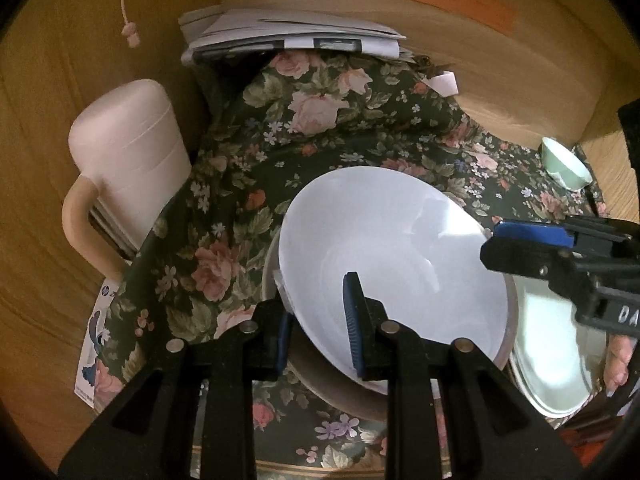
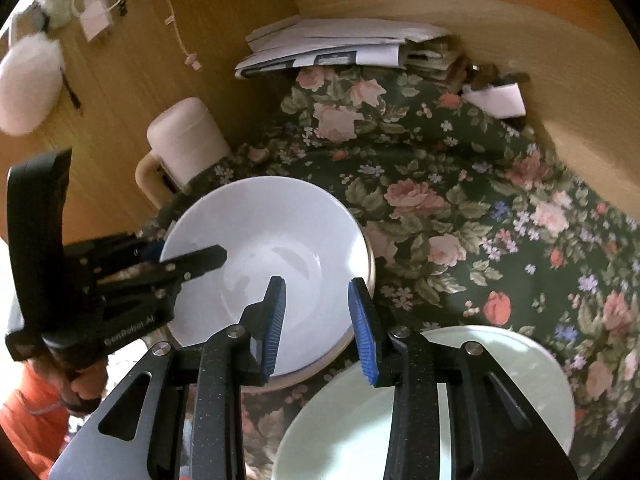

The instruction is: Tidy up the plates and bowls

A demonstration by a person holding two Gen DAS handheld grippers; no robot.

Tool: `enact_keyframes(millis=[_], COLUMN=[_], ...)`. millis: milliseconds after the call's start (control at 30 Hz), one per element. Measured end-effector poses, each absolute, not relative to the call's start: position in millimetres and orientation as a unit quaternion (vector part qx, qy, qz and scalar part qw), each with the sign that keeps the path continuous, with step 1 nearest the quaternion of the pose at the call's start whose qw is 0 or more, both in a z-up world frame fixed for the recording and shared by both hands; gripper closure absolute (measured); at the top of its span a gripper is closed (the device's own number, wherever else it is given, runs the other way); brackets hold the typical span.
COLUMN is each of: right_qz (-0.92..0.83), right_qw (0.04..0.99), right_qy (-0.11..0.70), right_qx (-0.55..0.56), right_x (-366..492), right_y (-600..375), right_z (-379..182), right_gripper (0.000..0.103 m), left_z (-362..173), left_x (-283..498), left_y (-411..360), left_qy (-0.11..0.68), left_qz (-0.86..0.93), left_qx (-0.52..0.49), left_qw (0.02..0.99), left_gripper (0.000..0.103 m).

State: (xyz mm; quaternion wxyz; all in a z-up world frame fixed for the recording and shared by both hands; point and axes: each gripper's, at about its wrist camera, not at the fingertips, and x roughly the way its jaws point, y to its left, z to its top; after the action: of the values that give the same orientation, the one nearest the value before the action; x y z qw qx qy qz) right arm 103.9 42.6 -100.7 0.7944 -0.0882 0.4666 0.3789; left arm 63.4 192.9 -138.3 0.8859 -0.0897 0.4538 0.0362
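Blue ribbed pads line the black left gripper (image 1: pixel 320 328), whose fingers are pinched on the near rim of a white ceramic bowl (image 1: pixel 394 256): one pad lies inside the bowl and the other outside its wall. The bowl is tilted and sits inside a larger beige bowl (image 1: pixel 340 392), of which only the outer rim shows below and beside it. In the right wrist view the same white bowl (image 2: pixel 264 264) shows nested in the beige one (image 2: pixel 320 364), with the left gripper (image 2: pixel 192 262) coming in from the left, held by a hand with an orange sleeve (image 2: pixel 24 420).

The right gripper (image 2: pixel 318 326) hangs over the gap between the white bowl and a pale green plate (image 2: pixel 500 360); its blue pads stand a little apart with nothing between them, and whether they touch the bowl's rim I cannot tell.

All of this rests on a dark green cloth with pink roses (image 2: pixel 460 216). At the cloth's left edge stands a cream plastic jug with a handle (image 1: pixel 128 160). A small mint-green bowl (image 1: pixel 566 164) sits far right in the left wrist view. A stack of white papers (image 1: pixel 296 32) lies at the back against the wood wall.
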Motion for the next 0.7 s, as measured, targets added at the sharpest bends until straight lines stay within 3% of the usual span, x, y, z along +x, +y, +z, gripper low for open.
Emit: enact_keyframes(millis=[167,267,333,400,500,700], right_qz=[0.379,0.375,0.371,0.365,0.356,0.339], right_qw=[0.796,0.802,0.809,0.818,0.83,0.846], right_qy=[0.465,0.458,0.45,0.44,0.425,0.408], right_qx=[-0.082,-0.075,-0.071,-0.07,-0.068,-0.055], right_x=[104,105,105,105,106,112], right_y=[37,31,26,21,12,-13], right_z=[-98,-94,-89,-84,-76,-65], right_gripper=[0.07,0.058,0.051,0.046,0.043,0.042], left_z=[-138,-135,-135,-129,-110,-86], left_x=[69,71,71,71,68,78], left_y=[192,192,192,192,189,176], left_qy=[0.456,0.46,0.461,0.449,0.417,0.396], left_qz=[0.041,0.042,0.042,0.048,0.049,0.031], left_qx=[-0.077,-0.076,-0.078,-0.074,-0.06,-0.054], left_qw=[0.885,0.883,0.883,0.889,0.906,0.916], left_gripper=[0.079,0.078,0.074,0.058,0.044,0.036])
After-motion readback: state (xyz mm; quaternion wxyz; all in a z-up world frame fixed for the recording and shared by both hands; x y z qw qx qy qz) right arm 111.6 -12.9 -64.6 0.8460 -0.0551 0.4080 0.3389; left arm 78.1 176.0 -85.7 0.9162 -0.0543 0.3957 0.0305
